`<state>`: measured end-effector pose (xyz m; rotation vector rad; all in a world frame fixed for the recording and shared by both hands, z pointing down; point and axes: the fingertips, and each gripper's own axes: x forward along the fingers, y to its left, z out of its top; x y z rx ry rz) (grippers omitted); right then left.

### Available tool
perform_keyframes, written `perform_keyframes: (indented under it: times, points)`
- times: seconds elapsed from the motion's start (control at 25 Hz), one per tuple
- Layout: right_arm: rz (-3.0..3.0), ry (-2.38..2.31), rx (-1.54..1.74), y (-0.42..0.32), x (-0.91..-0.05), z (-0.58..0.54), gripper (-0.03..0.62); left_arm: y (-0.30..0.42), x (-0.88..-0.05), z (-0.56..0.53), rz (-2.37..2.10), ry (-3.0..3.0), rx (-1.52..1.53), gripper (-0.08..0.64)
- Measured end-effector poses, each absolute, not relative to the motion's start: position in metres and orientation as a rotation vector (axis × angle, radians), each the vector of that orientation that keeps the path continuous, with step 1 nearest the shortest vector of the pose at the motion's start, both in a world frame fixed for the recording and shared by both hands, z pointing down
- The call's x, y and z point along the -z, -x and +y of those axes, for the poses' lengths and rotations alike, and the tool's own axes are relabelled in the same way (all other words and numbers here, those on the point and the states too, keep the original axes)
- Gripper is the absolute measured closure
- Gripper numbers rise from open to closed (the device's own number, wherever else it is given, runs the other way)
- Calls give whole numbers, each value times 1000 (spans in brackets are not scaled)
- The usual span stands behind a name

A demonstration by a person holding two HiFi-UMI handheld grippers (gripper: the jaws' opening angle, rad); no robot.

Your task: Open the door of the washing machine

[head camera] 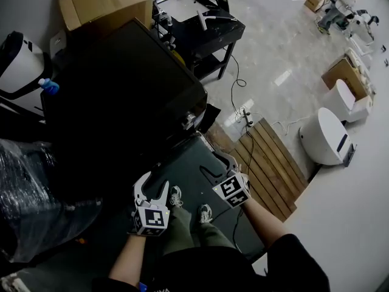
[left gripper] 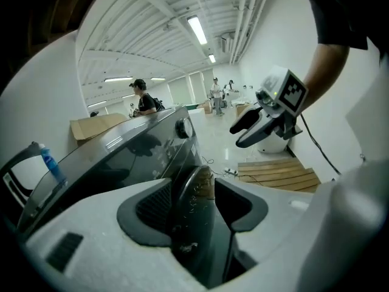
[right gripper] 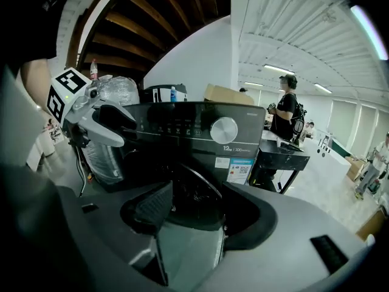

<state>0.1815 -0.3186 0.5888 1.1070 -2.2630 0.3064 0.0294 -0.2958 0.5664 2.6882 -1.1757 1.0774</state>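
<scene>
The black front-loading washing machine (head camera: 121,96) fills the left-centre of the head view. Its control panel with a silver knob (right gripper: 223,130) faces the right gripper view. The round dark door (right gripper: 194,190) sits below the panel and shows in the gap between the jaws, some way beyond them. My left gripper (head camera: 153,187) and right gripper (head camera: 216,166) hang side by side in front of the machine, both open with nothing between the fingers. The door edge (left gripper: 193,187) also shows past the left gripper (left gripper: 194,208), with the right gripper (left gripper: 249,126) to its right.
A cardboard box (head camera: 103,5) stands behind the machine, with a black table (head camera: 206,32) at its right. A plastic-wrapped bundle (head camera: 36,193) lies on the left. On the right are a wooden pallet (head camera: 270,163), a power strip (head camera: 246,117) and a white round device (head camera: 325,135). A person (right gripper: 285,111) stands beyond the table.
</scene>
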Motion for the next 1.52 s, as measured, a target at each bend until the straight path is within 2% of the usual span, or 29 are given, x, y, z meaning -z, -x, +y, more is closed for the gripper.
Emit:
perform_keyframes:
  times: [0.64,0.88,1.32,1.36,1.4,1.52]
  points:
    - [-2116,-605,-3,-152,-708,-412,334,-27,-638,-341,-1144,-2607,-1217,342]
    - [-2110,-492,83,-137,-720,-423,364,-25,-653,-348,-1148,-2565,-1243,342]
    - [-2114,-428,36,-133,-740,-421,392,-24,-661,-358,-1250,-2587,-1329,342]
    - [-2110,-437,38,-133,-739,-421,396,-22,-661,-359,-1263,-2580,-1334,354]
    - [-2106,-445,41,-133,-739,-421,400,-21,-660,-360,-1269,-2573,-1334,395]
    - [-2101,-466,42,-134,-738,-420,411,-22,-659,-359,-1254,-2560,-1309,413]
